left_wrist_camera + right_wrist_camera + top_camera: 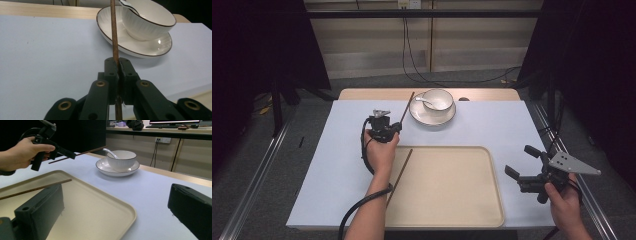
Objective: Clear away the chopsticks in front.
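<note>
A: The left gripper [398,128] is closed on a chopstick [114,37]. In the left gripper view the two jaws press together and the brown stick passes straight between them, going up and away from the tips.

B: Yes, I see it. The stick is lifted, not on the table, and its far end is beside the rim of the plate [160,51]. The bowl [150,23] stands on that plate, just ahead of the jaws and a little to one side.

A: There is a spoon [424,102] inside the bowl, its handle leaning on the rim.

B: And the second chopstick [400,175]? In the high view it lies on the left edge of the tray [452,200], behind the left jaws, near the person's forearm.

A: The right gripper [523,165] is different. Its jaws stand wide apart with nothing between them.

B: In the right gripper view, the tray corner and the pale mat [150,192] lie between those two jaws, with the bowl farther ahead.

A: That gripper is beside the right edge of the tray, well apart from the other one.
</note>
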